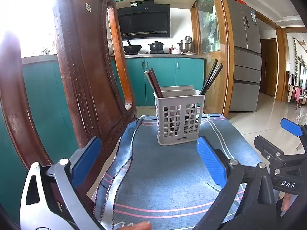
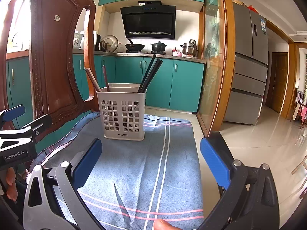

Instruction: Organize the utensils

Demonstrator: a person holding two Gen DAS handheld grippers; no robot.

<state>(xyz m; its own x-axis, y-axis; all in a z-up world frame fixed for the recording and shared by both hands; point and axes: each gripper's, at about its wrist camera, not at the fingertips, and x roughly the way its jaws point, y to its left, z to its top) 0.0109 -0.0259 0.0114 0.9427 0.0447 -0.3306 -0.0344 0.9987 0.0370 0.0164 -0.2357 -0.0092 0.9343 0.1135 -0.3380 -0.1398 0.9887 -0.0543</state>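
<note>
Only a couple of bits are actually readable here. The black-bodied handheld gripper with blue finger pads (image 1: 287, 134) poking in at the right edge of the left wrist view has "DAS" in white letters on a small black plate. In the right wrist view, the other black and silver handheld gripper with blue pads (image 2: 13, 122) at the left edge says "GenRobot.AI" in white on its black body. The white perforated plastic utensil caddy (image 2: 122, 113) has a little dark logo on its base rim that starts with "LONG", the rest is too small to make out. The black range hood (image 2: 149, 22) and the grey fridge (image 2: 251, 38) both carry labels, but they're too blurry to read
</note>
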